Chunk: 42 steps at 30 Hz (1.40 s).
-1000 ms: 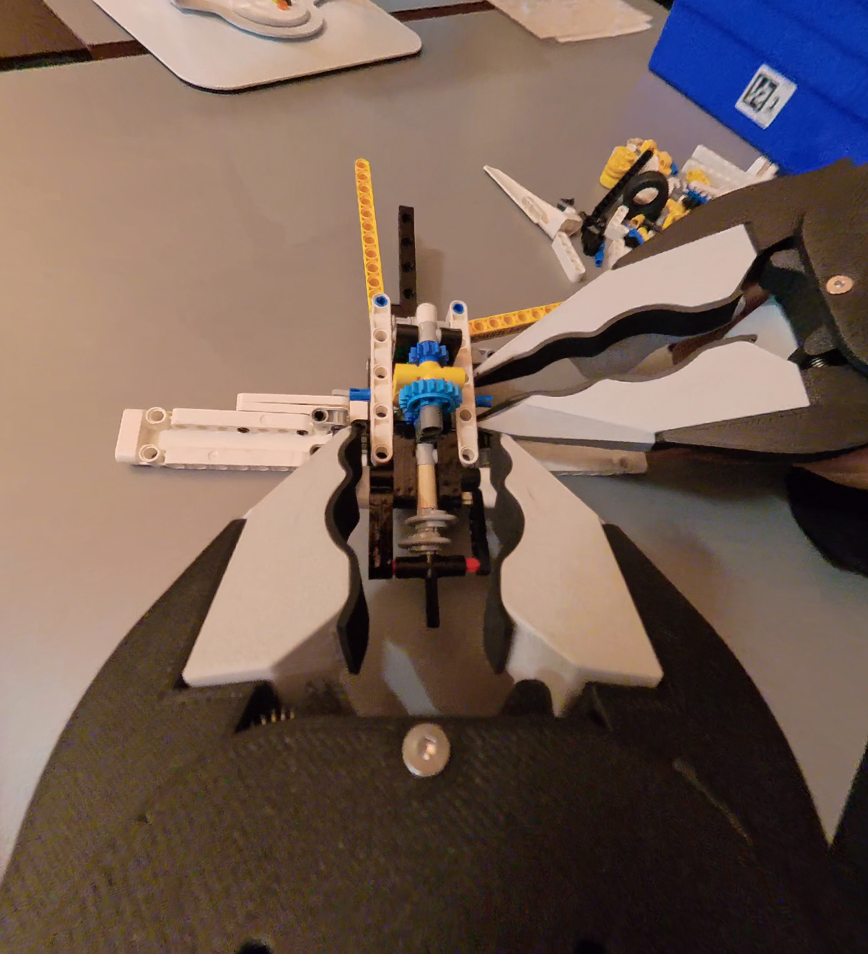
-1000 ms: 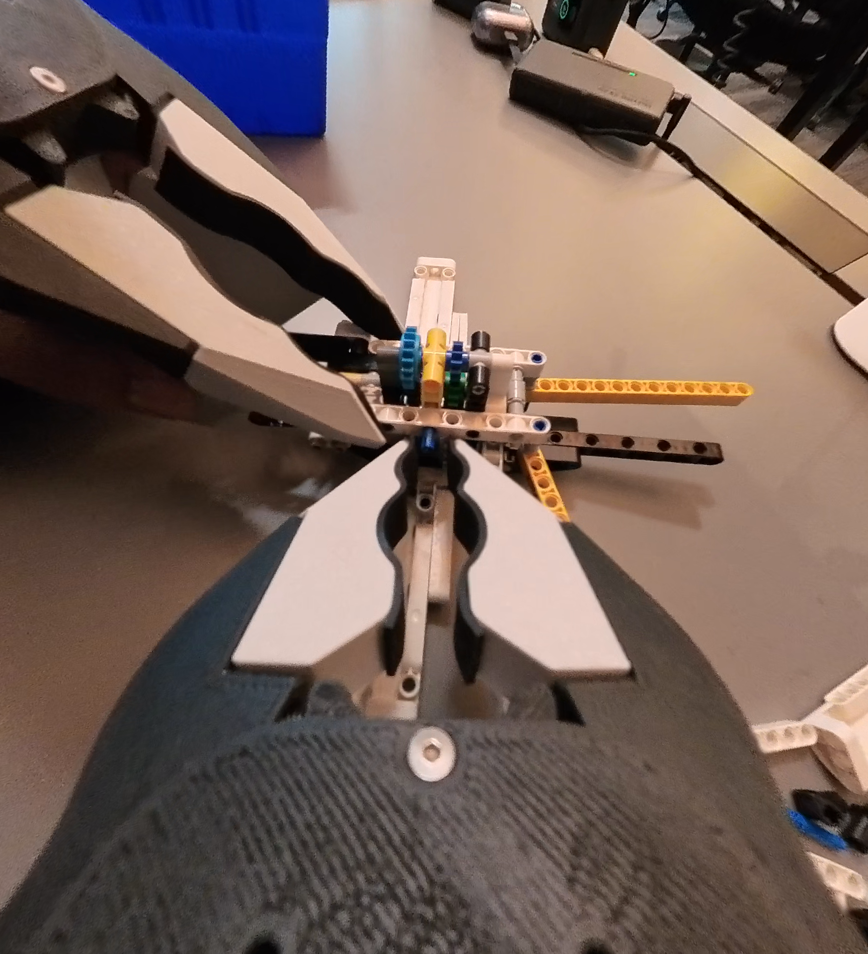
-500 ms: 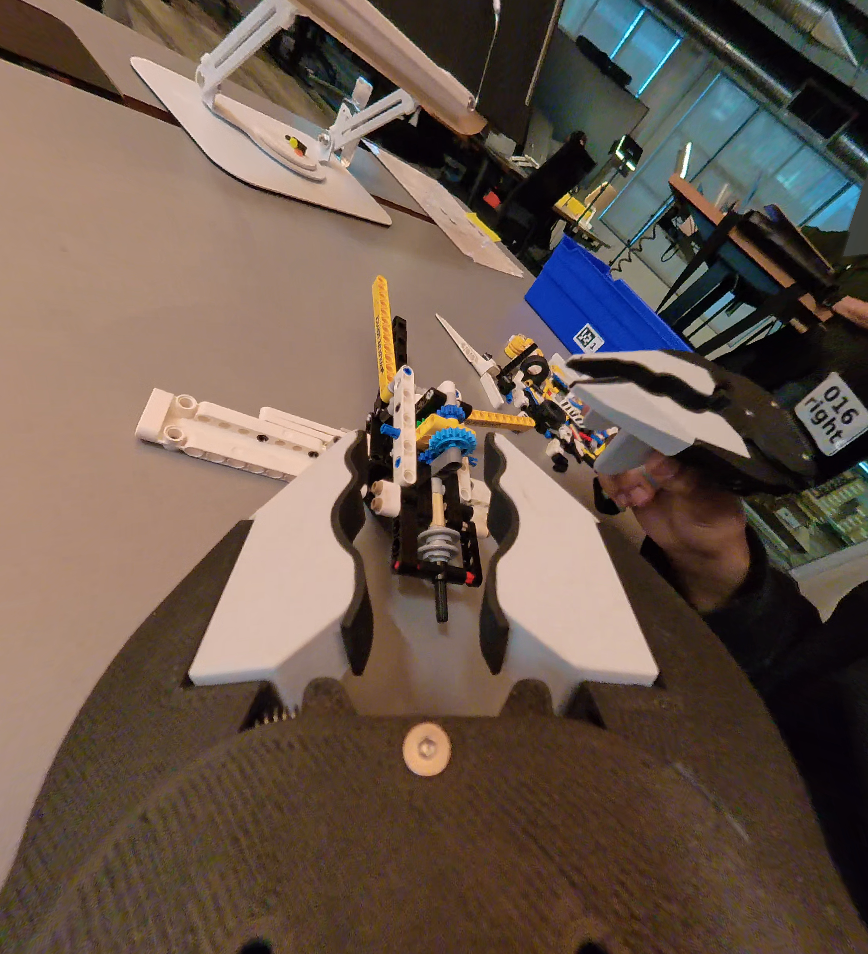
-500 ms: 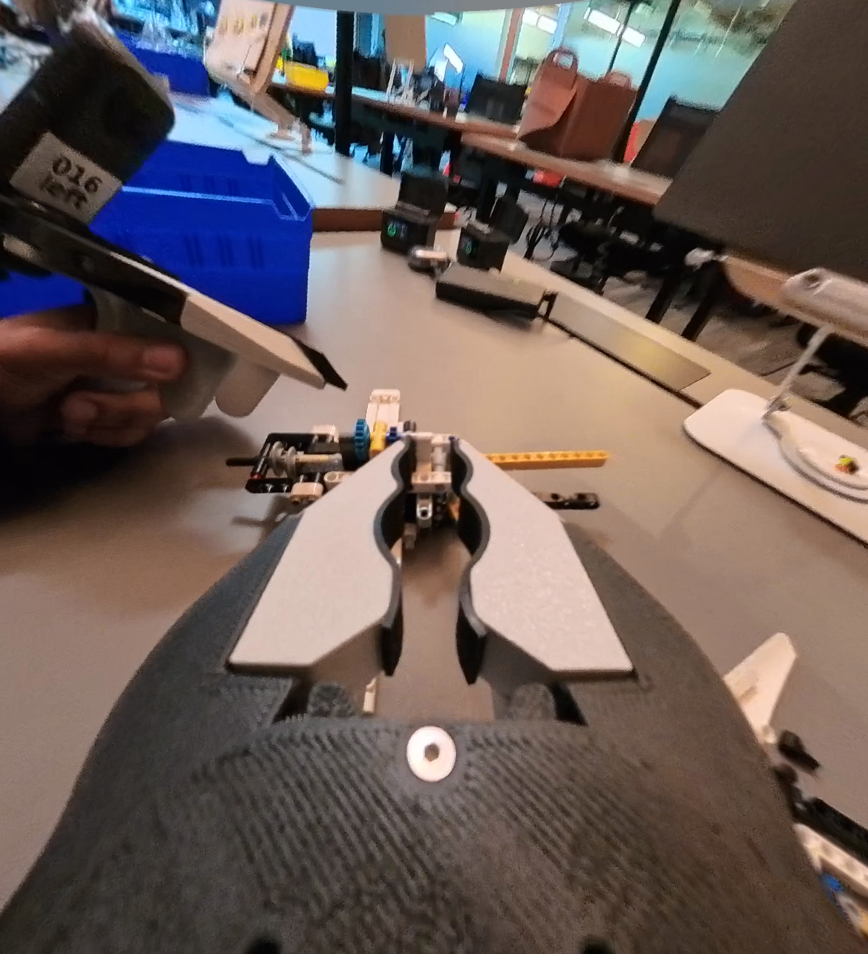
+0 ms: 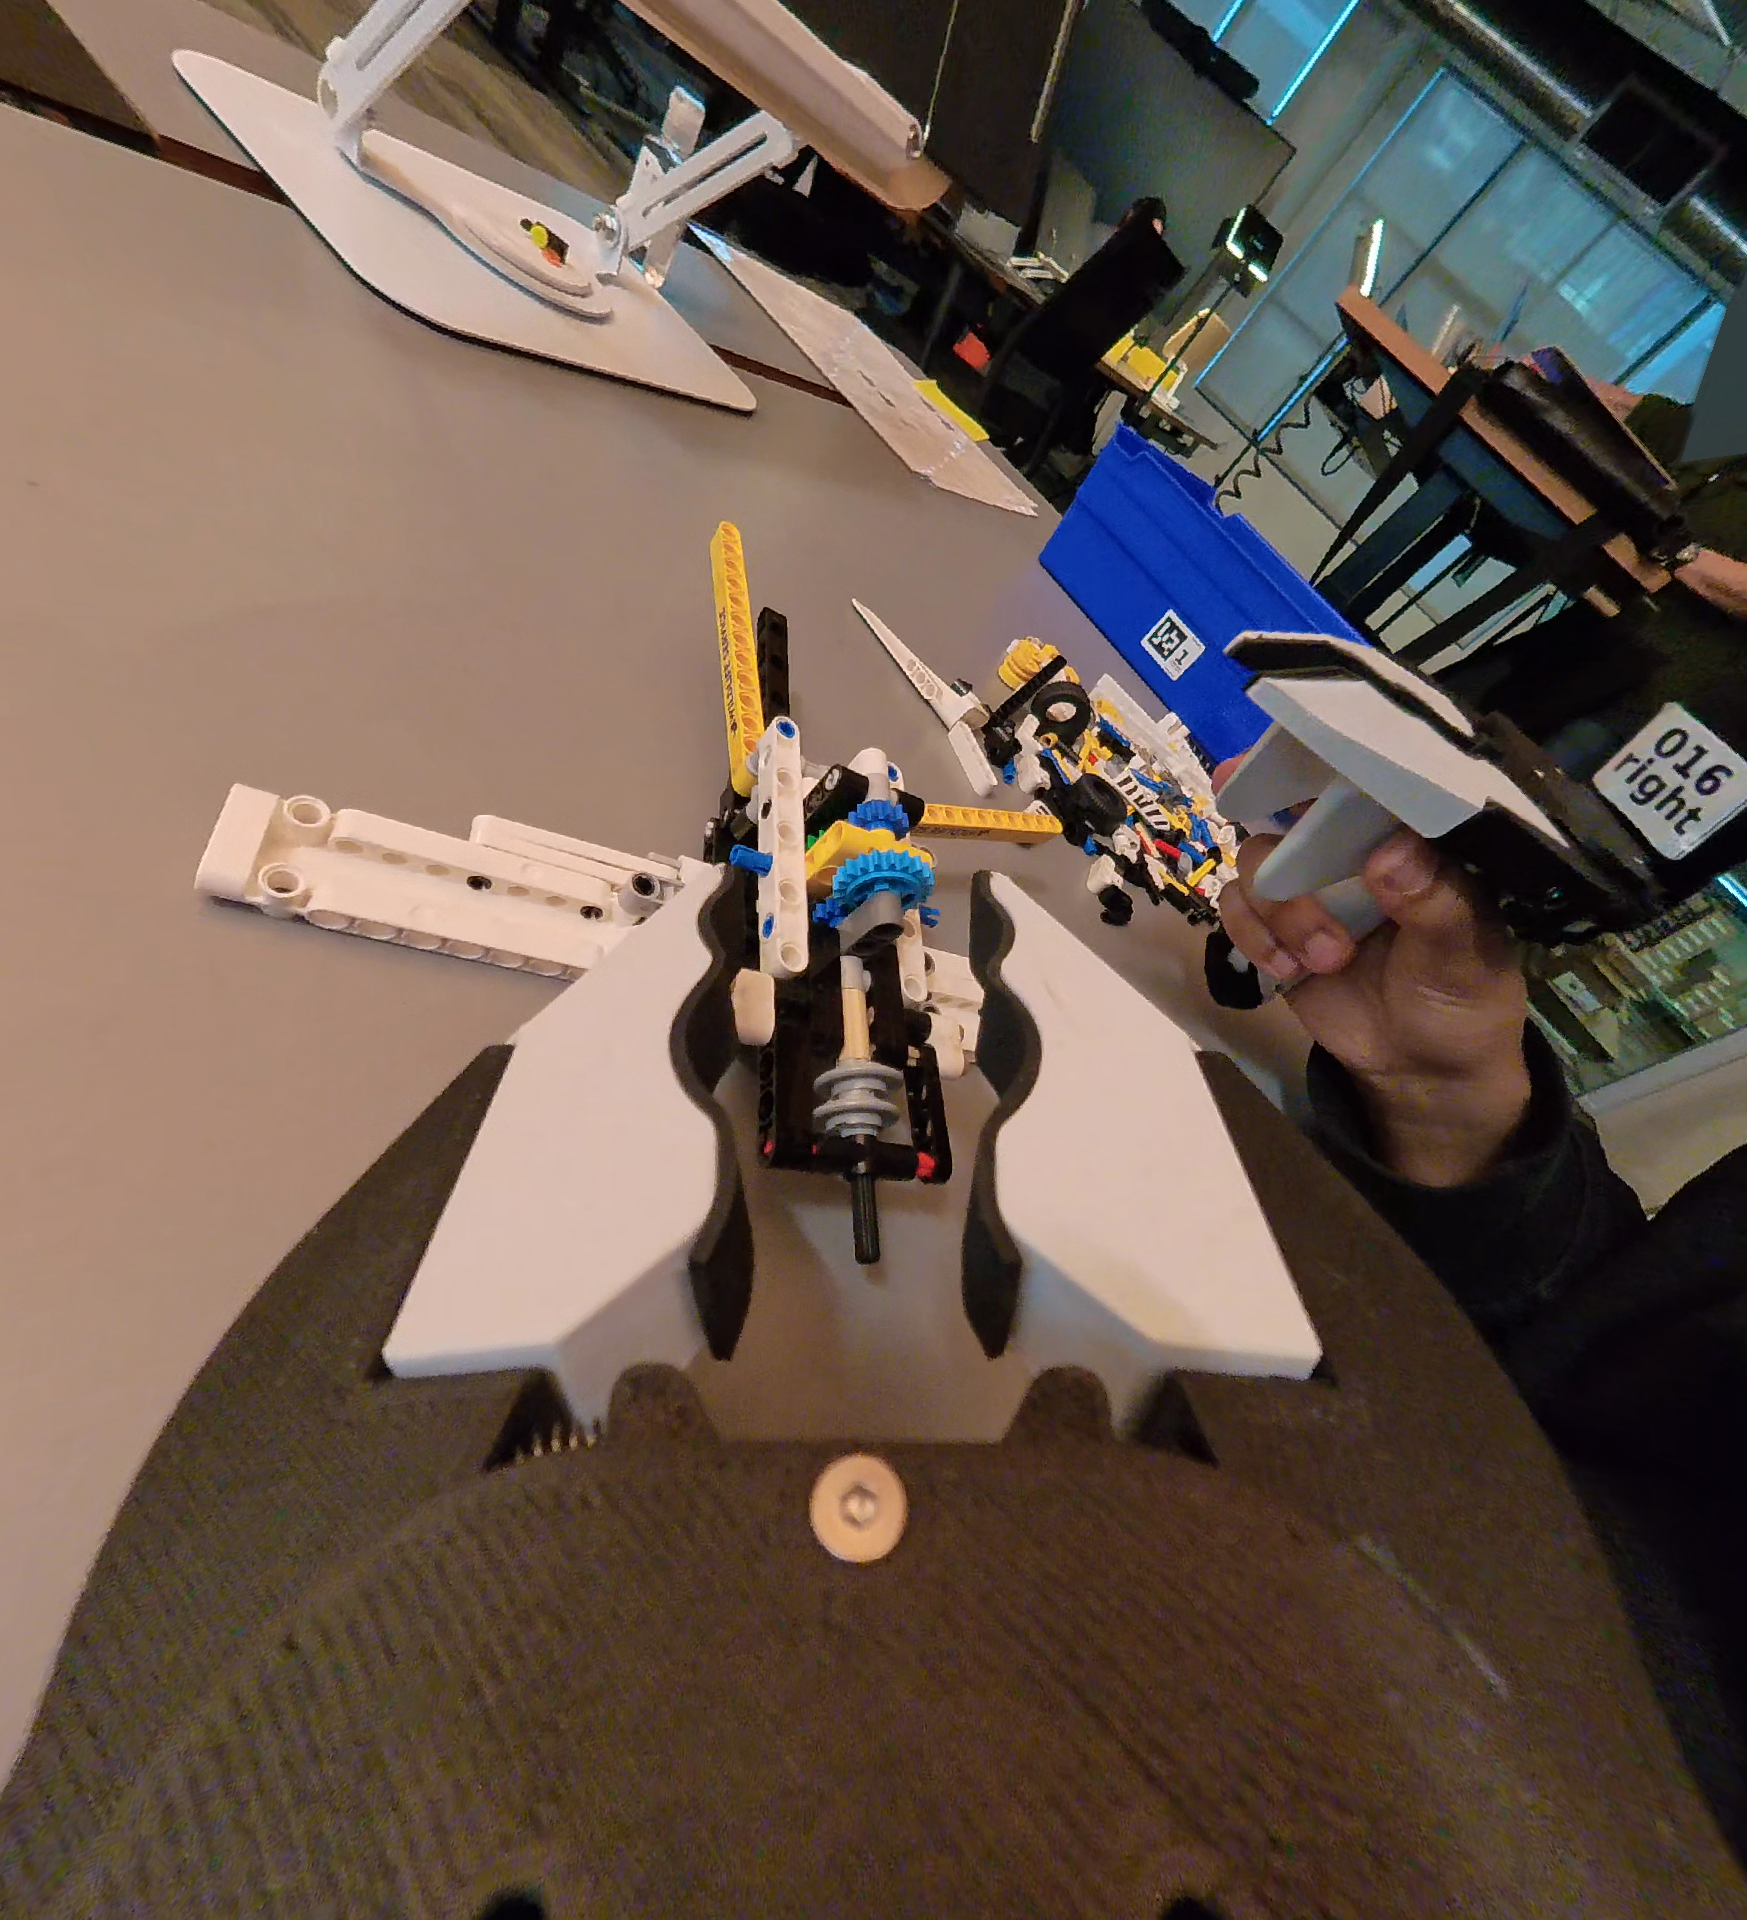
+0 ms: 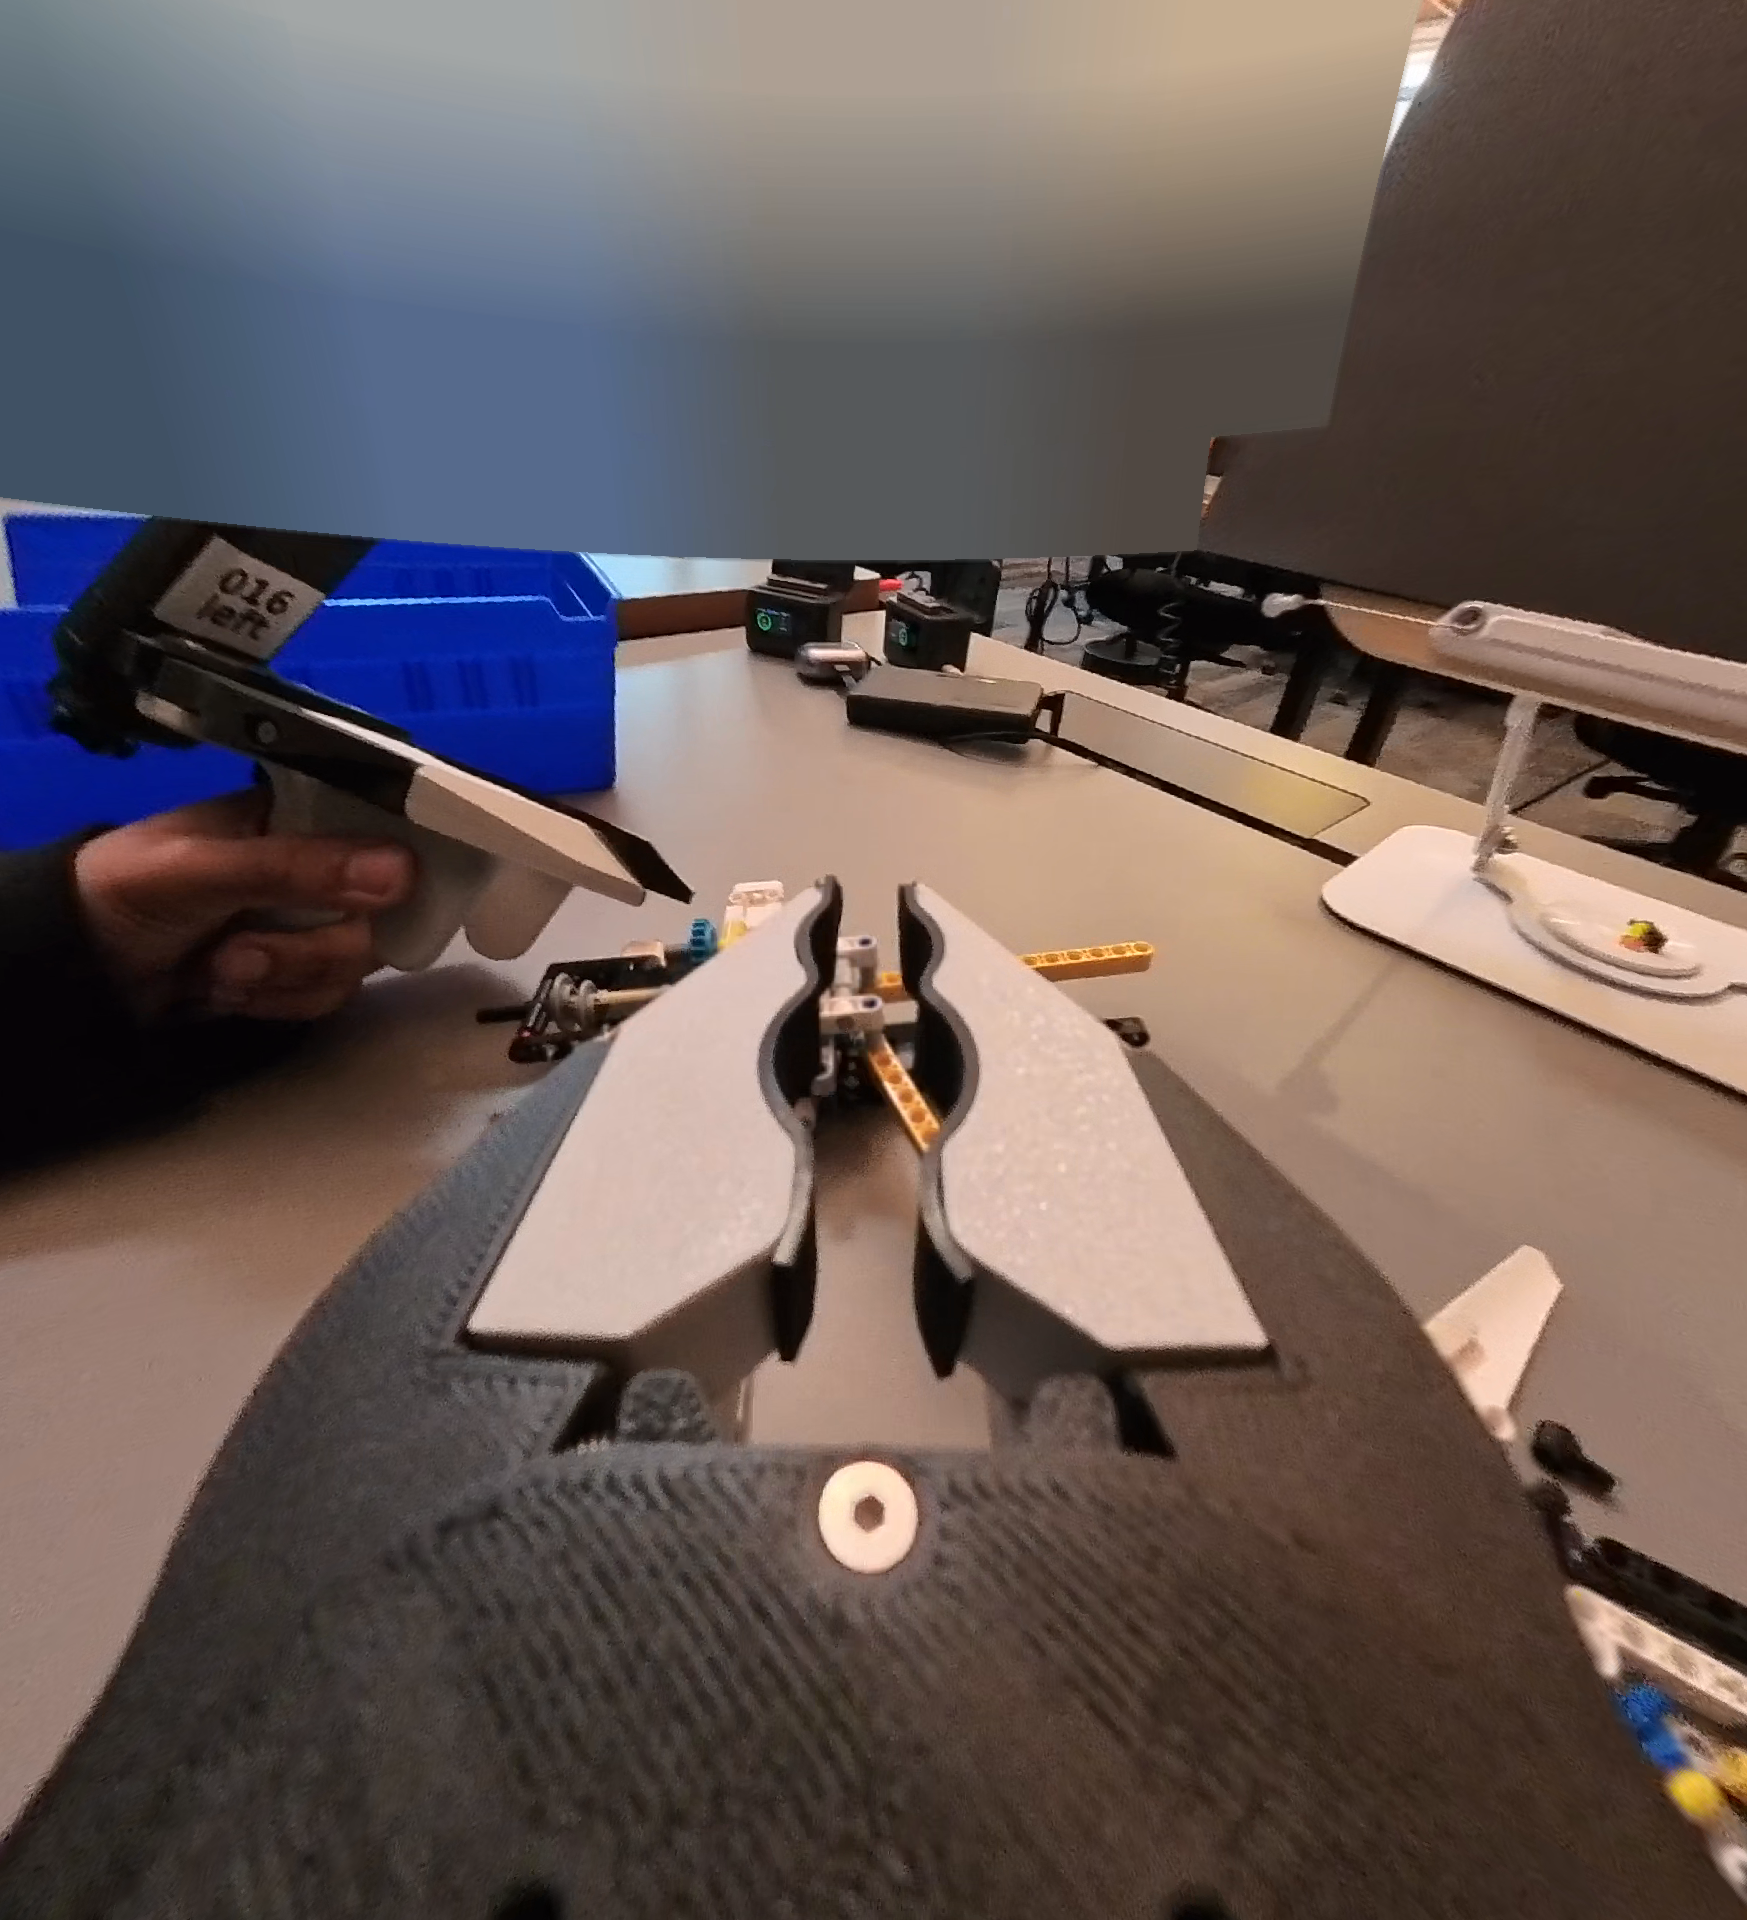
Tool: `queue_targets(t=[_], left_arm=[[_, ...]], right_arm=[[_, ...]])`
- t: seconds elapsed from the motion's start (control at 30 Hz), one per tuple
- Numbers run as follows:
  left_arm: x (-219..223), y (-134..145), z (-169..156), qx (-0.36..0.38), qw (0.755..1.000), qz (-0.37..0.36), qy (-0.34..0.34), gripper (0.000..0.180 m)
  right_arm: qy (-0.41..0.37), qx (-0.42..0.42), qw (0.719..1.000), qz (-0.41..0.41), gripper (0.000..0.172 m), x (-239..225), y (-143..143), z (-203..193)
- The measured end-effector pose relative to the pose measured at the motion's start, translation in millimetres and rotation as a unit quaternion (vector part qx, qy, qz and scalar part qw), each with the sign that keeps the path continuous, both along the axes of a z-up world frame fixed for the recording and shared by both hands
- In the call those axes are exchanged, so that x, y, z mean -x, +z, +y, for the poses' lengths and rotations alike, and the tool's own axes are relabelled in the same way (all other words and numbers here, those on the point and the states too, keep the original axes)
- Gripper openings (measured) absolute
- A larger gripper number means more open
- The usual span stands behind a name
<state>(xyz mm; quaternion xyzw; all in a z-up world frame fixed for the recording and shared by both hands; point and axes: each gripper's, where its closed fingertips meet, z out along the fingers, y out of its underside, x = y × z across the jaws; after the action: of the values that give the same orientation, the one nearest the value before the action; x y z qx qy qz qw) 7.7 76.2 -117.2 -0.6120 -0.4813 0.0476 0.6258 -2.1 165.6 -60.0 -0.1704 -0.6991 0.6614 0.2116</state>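
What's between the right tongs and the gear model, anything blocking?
Nothing visible. The model lies on the table straight ahead of the right tongs, which are raised above it. The left tongs hover over its gear end, off to one side. The loose brick pile lies beside the model, not in line.

The surface is plain grey; the brick model mixes black, white and yellow beams with blue gears; a long panel is white; the bin is blue; the loose pile is white, yellow, black and blue
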Motion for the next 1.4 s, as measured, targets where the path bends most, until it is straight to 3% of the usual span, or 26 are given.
queue_targets(t=[0.63, 0.87, 1.0, 1.07, 1.17, 1.33, 1.4], left_arm=[[-1.6, 0.2, 3.7, -0.015, 1.000, -0.007, -0.012, 0.041], [1.3, -2.3, 0.4, -0.021, 1.000, -0.020, -0.002, 0.040], [2.4, -4.0, -0.1, -0.020, 0.999, -0.026, 0.001, 0.039], [3.8, -6.9, -0.2, -0.016, 0.999, -0.035, 0.003, 0.038], [5.4, -13.8, 2.4, -0.009, 0.998, -0.058, -0.003, 0.038], [4.9, -19.7, 7.8, 0.021, 0.998, -0.066, -0.010, 0.035], [4.7, -19.3, 7.9, 0.022, 0.998, -0.063, -0.009, 0.033]], right_arm=[[0.074, 0.100, 0.986, -0.109, 0.010, -4.9, 4.0, -4.2], [0.071, 0.059, 0.994, -0.062, 0.016, -10.5, 2.2, -9.7], [0.029, -0.068, 0.996, 0.047, 0.017, -11.0, -17.1, -19.9], [0.012, -0.157, 0.980, 0.122, 0.016, -10.7, -31.8, -27.2], [-0.005, -0.276, 0.932, 0.236, 0.017, -8.3, -44.5, -36.0], [0.029, -0.395, 0.833, 0.387, 0.019, -11.8, -62.5, -51.7], [0.042, -0.419, 0.805, 0.418, 0.022, -11.7, -71.2, -56.3]])
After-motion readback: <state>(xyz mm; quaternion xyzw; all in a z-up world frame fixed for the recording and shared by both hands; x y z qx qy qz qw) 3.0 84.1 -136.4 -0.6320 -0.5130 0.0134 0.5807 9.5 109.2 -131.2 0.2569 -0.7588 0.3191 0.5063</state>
